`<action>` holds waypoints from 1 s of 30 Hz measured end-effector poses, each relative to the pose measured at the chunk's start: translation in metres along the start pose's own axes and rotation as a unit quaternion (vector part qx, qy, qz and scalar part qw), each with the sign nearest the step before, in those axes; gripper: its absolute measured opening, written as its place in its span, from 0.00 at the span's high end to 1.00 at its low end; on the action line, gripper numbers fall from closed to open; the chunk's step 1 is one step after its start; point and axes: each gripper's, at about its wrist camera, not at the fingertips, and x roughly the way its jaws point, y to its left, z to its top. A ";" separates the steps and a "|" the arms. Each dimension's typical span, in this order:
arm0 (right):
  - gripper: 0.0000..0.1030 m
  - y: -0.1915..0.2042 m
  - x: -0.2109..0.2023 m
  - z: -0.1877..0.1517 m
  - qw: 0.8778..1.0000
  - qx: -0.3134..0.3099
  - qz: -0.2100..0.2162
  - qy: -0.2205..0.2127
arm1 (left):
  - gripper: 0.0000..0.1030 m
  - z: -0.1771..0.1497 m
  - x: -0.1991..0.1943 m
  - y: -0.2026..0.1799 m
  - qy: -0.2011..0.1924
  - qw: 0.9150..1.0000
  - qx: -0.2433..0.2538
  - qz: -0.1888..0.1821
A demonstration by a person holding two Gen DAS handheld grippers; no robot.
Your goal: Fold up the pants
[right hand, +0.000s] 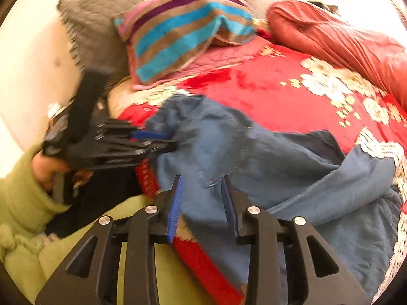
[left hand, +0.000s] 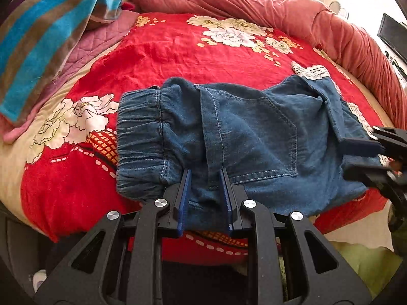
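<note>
The blue pants (left hand: 241, 132) lie folded on the red flowered bedspread (left hand: 178, 50), waistband to the left. The left gripper (left hand: 204, 178) clamps the near edge of the pants. The right gripper (right hand: 202, 185) hangs over the cloth, jaws apart, gripping nothing.

pants (left hand: 244, 137) on bedspread (left hand: 178, 48) | striped towel (left hand: 43, 33) behind-left | rolled quilt (left hand: 279, 2) behind
</note>
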 end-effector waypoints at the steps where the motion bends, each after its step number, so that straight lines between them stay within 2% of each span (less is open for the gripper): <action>1: 0.71 -0.003 0.007 -0.001 1.000 0.007 0.000 0.009 | 0.84 0.000 0.000 0.001 -0.001 1.000 -0.002 -0.002; 5: 0.71 -0.006 0.043 -0.017 0.996 0.020 -0.018 0.084 | 0.84 -0.002 0.000 0.001 -0.006 1.000 -0.003 -0.008; 9: 0.70 -0.006 0.045 -0.019 0.996 0.023 -0.018 0.080 | 0.84 -0.004 0.000 -0.004 -0.013 1.000 0.011 0.006; 11: 0.68 -0.009 0.036 -0.018 0.997 0.038 -0.001 0.067 | 0.84 -0.006 -0.003 -0.007 -0.020 1.000 0.012 0.015; 12: 0.62 -0.010 0.027 -0.017 0.998 0.042 0.013 0.053 | 0.84 -0.006 -0.006 -0.008 -0.024 0.999 0.011 0.018; 15: 0.61 -0.014 0.005 -0.015 0.999 0.042 0.010 0.025 | 0.84 -0.006 -0.023 -0.011 -0.045 0.999 0.009 0.025; 19: 0.60 -0.030 -0.019 -0.009 0.998 0.067 -0.014 -0.001 | 0.82 -0.004 -0.042 -0.014 -0.068 0.997 0.005 0.029; 23: 0.60 -0.047 -0.039 -0.009 0.996 0.084 -0.038 -0.021 | 0.71 -0.002 -0.057 -0.019 -0.086 0.996 0.002 0.028; 26: 0.60 -0.058 -0.051 -0.010 0.994 0.089 -0.060 -0.033 | 0.69 -0.001 -0.064 -0.025 -0.092 0.996 0.003 0.023; 28: 0.46 -0.066 -0.059 -0.010 0.992 0.093 -0.071 -0.044 | 0.64 -0.001 -0.066 -0.029 -0.092 0.996 0.001 0.010; 30: 0.43 -0.073 -0.066 -0.009 0.990 0.097 -0.083 -0.054 | 0.62 0.000 -0.066 -0.035 -0.092 0.996 0.003 0.002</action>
